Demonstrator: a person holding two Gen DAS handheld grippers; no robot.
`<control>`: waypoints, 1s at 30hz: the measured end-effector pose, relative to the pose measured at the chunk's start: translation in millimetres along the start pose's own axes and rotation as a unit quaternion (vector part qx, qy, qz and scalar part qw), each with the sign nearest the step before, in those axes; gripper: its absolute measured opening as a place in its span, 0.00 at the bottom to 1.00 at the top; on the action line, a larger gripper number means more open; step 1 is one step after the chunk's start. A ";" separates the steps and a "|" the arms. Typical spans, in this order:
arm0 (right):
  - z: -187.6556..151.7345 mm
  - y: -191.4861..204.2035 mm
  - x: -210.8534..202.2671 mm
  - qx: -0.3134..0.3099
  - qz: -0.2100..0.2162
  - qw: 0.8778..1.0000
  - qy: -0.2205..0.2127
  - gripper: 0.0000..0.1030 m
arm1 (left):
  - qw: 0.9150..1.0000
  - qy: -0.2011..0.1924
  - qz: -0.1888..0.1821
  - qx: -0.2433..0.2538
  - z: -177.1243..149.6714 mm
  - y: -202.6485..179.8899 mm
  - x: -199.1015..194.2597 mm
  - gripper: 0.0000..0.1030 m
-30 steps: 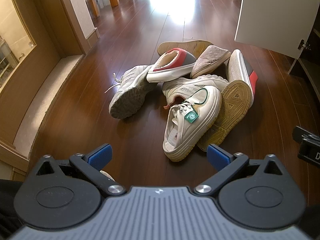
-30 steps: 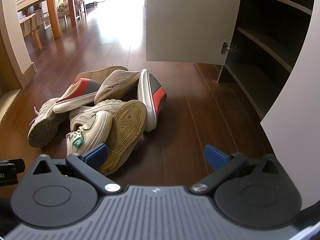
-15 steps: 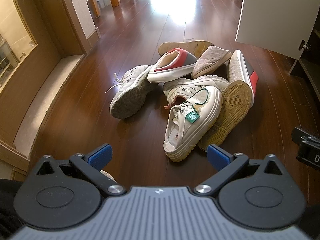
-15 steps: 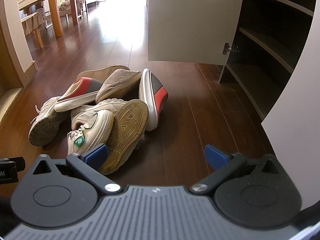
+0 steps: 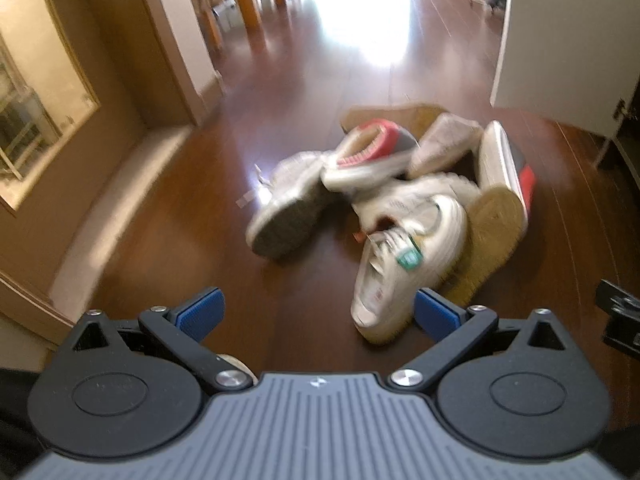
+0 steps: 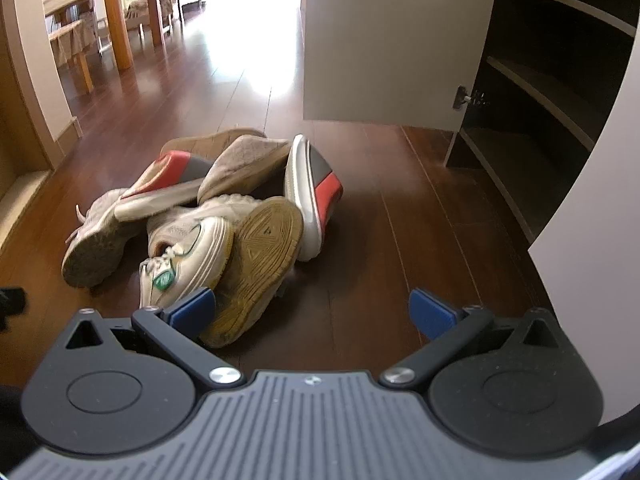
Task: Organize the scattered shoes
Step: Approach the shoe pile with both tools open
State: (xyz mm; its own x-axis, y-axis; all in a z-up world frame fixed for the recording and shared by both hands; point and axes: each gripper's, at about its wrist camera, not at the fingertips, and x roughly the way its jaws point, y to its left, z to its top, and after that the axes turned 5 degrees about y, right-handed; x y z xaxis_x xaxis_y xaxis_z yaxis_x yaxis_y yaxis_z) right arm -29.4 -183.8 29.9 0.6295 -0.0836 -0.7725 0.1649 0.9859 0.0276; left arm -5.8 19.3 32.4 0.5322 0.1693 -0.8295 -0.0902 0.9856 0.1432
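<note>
Left gripper (image 5: 316,316) and right gripper (image 6: 312,314), blue-padded fingers spread wide, both empty, above the dark wooden plank floor (image 6: 380,240). Landmark: heap of scattered shoes (image 6: 208,216) on the floor. At its near edge, a cream lace-up sneaker with a green tag (image 5: 404,268) leans on a tan-soled shoe lying sole-up (image 6: 256,264). A red-and-grey slipper (image 6: 312,196) stands on edge at the heap's right side. Right of the heap: dark open shoe cabinet with shelves (image 6: 548,92).

A dark wooden floor (image 6: 392,216) runs back to a glare-washed patch; a wooden dining table (image 6: 116,4) stands far left; a pale cabinet door (image 6: 384,36) hangs open — dark shelves (image 6: 548,80) inside, right.
</note>
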 end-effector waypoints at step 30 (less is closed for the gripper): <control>18.6 45.3 47.5 -0.158 0.082 0.983 0.043 0.98 | 0.999 0.029 0.022 -0.001 39.1 65.9 10.7 0.99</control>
State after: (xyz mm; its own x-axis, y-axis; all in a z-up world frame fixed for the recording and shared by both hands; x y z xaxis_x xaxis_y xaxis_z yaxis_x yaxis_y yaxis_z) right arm 22.1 -145.8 6.3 0.5594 0.0792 -0.8251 -0.1854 0.9822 -0.0314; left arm 26.9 86.0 54.1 0.4777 0.2120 -0.8526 -0.1149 0.9772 0.1786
